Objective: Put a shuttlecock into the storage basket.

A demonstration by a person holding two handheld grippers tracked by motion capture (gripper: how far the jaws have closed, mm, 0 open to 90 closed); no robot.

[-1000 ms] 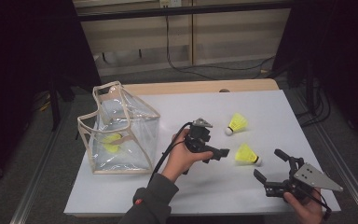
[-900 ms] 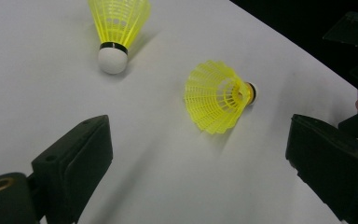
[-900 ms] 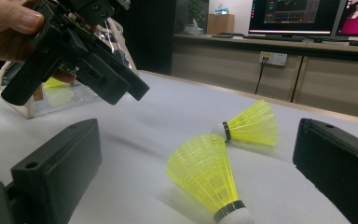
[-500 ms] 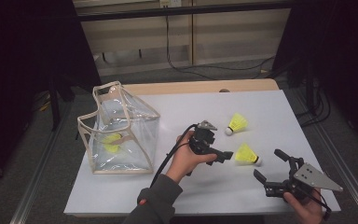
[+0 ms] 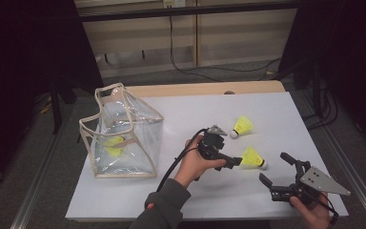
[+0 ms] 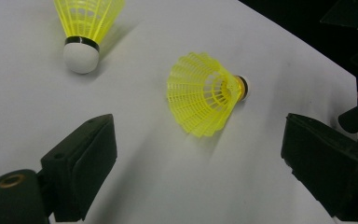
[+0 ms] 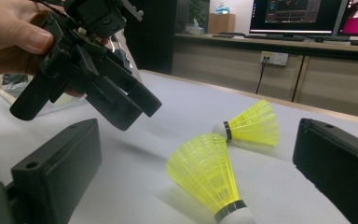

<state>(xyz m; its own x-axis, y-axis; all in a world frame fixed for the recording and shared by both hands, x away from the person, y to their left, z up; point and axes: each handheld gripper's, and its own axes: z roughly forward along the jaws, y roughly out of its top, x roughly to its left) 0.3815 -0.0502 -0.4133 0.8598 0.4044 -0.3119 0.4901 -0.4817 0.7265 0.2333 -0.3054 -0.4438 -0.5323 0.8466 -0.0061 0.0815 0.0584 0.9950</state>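
Note:
Two yellow shuttlecocks lie on the white table [image 5: 195, 114]. The near shuttlecock [image 5: 252, 158] [image 6: 205, 93] [image 7: 209, 175] lies on its side, just ahead of my left gripper [image 5: 228, 156] [image 6: 198, 140], whose jaws stand open around nothing. The far shuttlecock [image 5: 242, 126] [image 6: 85, 28] [image 7: 254, 123] rests behind it. At the front right, my right gripper [image 5: 274, 168] [image 7: 200, 129] is open and empty, aimed at both shuttlecocks. The right gripper view also shows the left gripper [image 7: 135, 109] hovering above the table. A clear bag [image 5: 119, 136] at the left holds another yellow shuttlecock [image 5: 114, 145].
The bag stands upright with beige trim near the table's left edge. A black cable [image 5: 176, 162] trails from the left gripper along the forearm. Dark floor surrounds the table; cabinets stand behind it.
The left gripper has moved right, closer to the near shuttlecock. The right gripper has stayed in place.

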